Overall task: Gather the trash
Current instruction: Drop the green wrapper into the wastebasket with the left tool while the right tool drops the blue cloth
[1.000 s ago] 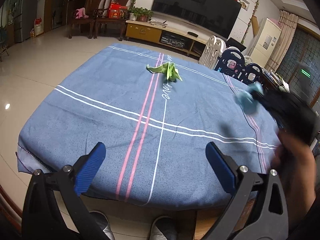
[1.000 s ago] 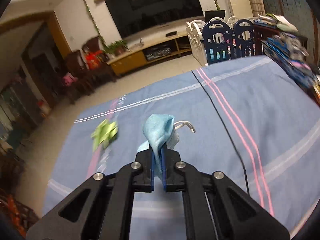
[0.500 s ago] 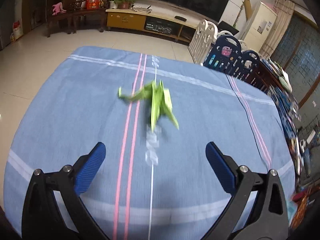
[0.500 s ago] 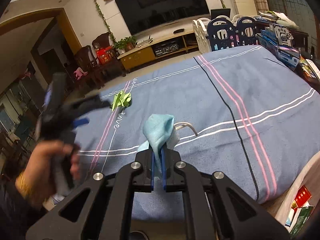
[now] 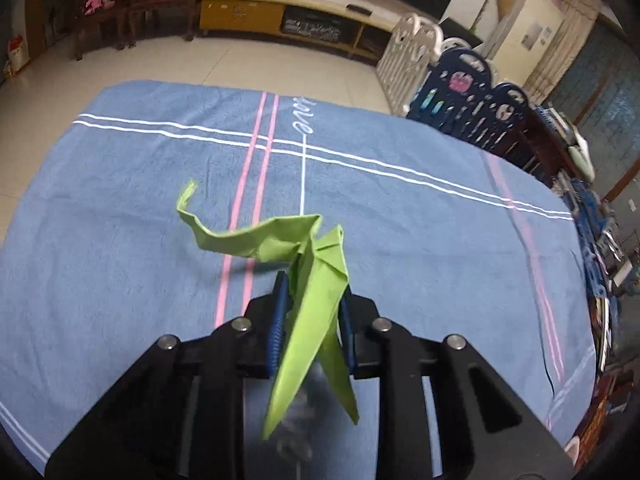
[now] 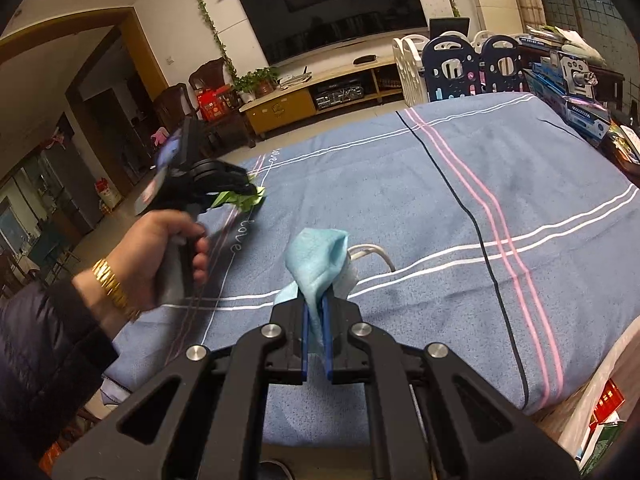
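Both grippers hold trash: the left gripper, jaws just closing, clamps the green paper lengthwise above the blue cloth; the right gripper pinches a blue mask.

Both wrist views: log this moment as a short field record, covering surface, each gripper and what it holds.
surface: blue striped cloth spread over the table
left gripper: jaws have just been closing, now pinching the green folded paper
green folded paper: crumpled strip trails off to the left above the cloth
right gripper: shut on the light blue face mask
face mask strap: white loop hangs to the right of the mask
left hand: grips the gripper's handle, gold watch at the wrist
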Demonstrator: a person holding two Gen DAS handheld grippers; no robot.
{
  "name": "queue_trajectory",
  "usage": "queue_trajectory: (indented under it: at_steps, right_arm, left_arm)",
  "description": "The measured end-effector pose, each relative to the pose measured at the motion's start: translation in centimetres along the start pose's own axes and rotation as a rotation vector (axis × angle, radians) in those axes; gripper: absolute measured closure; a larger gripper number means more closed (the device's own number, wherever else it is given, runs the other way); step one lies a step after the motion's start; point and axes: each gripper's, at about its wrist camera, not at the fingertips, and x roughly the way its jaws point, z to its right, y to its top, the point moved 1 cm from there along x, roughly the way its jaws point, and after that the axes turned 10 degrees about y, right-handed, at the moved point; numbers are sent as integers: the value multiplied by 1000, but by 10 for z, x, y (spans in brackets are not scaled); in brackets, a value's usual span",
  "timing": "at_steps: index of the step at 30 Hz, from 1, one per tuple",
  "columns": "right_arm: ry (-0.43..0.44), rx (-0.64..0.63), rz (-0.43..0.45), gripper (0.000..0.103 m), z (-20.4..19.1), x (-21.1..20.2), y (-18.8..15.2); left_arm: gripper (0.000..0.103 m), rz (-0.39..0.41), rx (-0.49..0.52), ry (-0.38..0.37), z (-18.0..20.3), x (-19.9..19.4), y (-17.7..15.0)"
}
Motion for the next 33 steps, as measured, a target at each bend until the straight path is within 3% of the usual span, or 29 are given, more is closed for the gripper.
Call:
queue_trajectory:
  at_steps: [4,9,15,22,25,33]
  right_arm:
    - [1,-7,21,97,-1,-8,2]
    - [10,-29,45,97,-13,-33,-8]
    - [21,-59,54,97,-36,-85,-42]
    - [42,-130,100,97,-63,-135,-72]
    - [35,-166,96,97,-71,-139,-78]
    - [25,-164,102,97,-67,-144,-78]
  left_arm:
    - [79,105,59,-9,-3,-77,-55]
    - [79,210,103,-9,-5,-188,-150]
    - [79,317,115,42,-5,-283,-244]
    - [79,385,120,42,-10,-318,-304]
    - [79,429,129,51,-9,-322,-304]
    - [79,417,210,81,8,-313,-303]
